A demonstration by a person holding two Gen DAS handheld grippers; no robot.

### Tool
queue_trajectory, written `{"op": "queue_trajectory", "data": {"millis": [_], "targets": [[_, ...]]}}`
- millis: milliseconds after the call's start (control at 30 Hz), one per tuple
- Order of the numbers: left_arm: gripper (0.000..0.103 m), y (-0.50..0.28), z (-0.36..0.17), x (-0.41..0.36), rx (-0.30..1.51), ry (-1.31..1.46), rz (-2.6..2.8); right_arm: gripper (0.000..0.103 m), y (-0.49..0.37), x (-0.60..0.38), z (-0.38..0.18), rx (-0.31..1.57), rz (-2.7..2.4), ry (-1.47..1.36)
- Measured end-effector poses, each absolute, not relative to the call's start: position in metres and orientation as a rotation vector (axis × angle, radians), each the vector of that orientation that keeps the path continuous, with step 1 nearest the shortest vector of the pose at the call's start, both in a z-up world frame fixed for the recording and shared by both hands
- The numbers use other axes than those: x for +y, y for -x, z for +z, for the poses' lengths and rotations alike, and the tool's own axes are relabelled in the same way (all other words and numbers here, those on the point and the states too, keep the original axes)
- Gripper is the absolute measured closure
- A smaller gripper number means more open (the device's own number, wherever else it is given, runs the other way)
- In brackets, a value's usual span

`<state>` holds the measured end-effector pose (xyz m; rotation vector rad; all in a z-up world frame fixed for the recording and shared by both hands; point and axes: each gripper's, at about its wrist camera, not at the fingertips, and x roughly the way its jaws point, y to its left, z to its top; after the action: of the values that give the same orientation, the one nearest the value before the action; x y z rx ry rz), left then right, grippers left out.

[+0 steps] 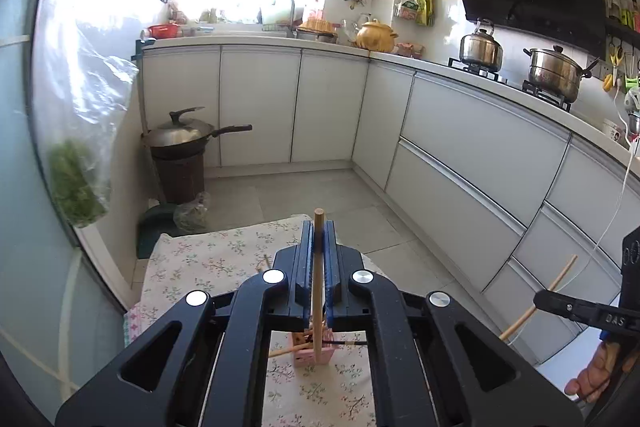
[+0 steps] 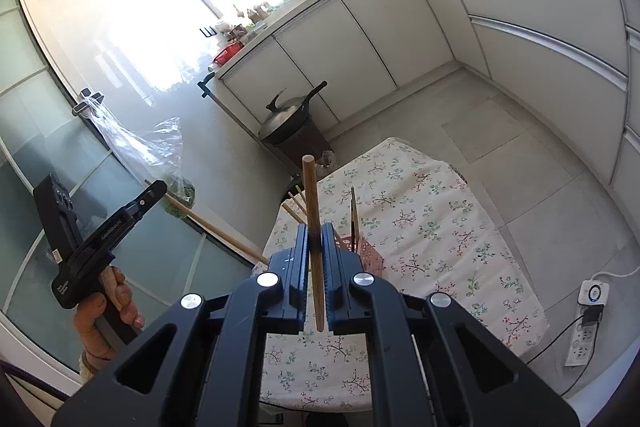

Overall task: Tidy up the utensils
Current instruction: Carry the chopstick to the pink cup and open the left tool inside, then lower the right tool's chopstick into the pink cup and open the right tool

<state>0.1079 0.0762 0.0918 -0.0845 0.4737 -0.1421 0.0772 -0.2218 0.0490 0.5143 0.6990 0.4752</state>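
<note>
Two chopsticks: one wooden chopstick clamped in each gripper, both lifted above the desk.
Left chopstick (image 1: pixel 319 279): stands nearly upright between the blue pads of the left gripper (image 1: pixel 319 227); its round top pokes out past the fingertips toward 12 o'clock, its lower end reaches down in front of the pink holder.
Left gripper state: closed tight on the left chopstick; in the right wrist view it shows at 9 o'clock (image 2: pixel 158 189), the stick slanting out of it toward 4 o'clock.
Right chopstick (image 2: pixel 314 239): held between the pads of the right gripper (image 2: pixel 316 229), tilted a little, thick end up toward 12 o'clock, thin end hanging below the jaws.
Right gripper state: closed on the right chopstick; in the left wrist view it enters from 3 o'clock (image 1: pixel 538 301) with the stick crossing it on a slant.
Pink holder (image 1: pixel 312 351): small perforated basket on the desk, just beyond the gripper in both views, with several chopsticks leaning in it, one of them dark.
Desk (image 2: pixel 432 195): covered with a white cloth printed with small flowering twigs.
Hands: a hand (image 2: pixel 106 307) grips the left tool's handle; another hand (image 1: pixel 596 375) shows at 4 o'clock in the left wrist view.
Surroundings: grey tiled floor, white cabinets, a lidded wok (image 1: pixel 188 135) on a brown bin at 10 o'clock, a kettle (image 1: pixel 481 45) and a steel pot (image 1: pixel 554 69) on the stove at 2 o'clock.
</note>
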Motion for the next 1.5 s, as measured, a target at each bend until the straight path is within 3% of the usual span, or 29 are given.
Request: {"op": "queue_trajectory", "data": {"millis": [233, 333, 367, 433, 467, 500, 633, 733, 1000, 1500], "targets": [[0.099, -0.157, 0.059, 0.052, 0.522, 0.062, -0.11, 0.096, -0.094, -0.228, 0.048, 0.698, 0.453, -0.512], [0.094, -0.173, 0.038, 0.051, 0.572, 0.083, -0.124, 0.096, -0.101, -0.229, 0.048, 0.699, 0.447, -0.514], [0.091, -0.173, 0.033, 0.055, 0.589, 0.109, -0.119, 0.096, -0.103, -0.229, 0.049, 0.698, 0.446, -0.516], [0.056, -0.163, 0.036, 0.069, 0.556, 0.164, -0.081, 0.096, -0.106, -0.229, 0.054, 0.687, 0.449, -0.519], [0.049, -0.154, 0.042, 0.079, 0.524, 0.196, -0.052, 0.096, -0.107, -0.228, 0.057, 0.681, 0.45, -0.517], [0.043, -0.145, 0.049, 0.087, 0.491, 0.226, -0.032, 0.096, -0.108, -0.227, 0.06, 0.675, 0.453, -0.515], [0.039, -0.109, 0.073, 0.118, 0.373, 0.337, 0.005, 0.096, -0.112, -0.214, 0.078, 0.644, 0.468, -0.494], [0.019, -0.09, 0.077, 0.137, 0.331, 0.408, 0.044, 0.096, -0.116, -0.2, 0.088, 0.634, 0.472, -0.469], [0.02, -0.088, 0.061, 0.164, 0.389, 0.461, 0.04, 0.096, -0.15, -0.14, 0.091, 0.686, 0.436, -0.337], [0.019, -0.095, 0.053, 0.174, 0.452, 0.457, 0.035, 0.093, -0.22, -0.071, 0.022, 0.8, 0.363, -0.233]]}}
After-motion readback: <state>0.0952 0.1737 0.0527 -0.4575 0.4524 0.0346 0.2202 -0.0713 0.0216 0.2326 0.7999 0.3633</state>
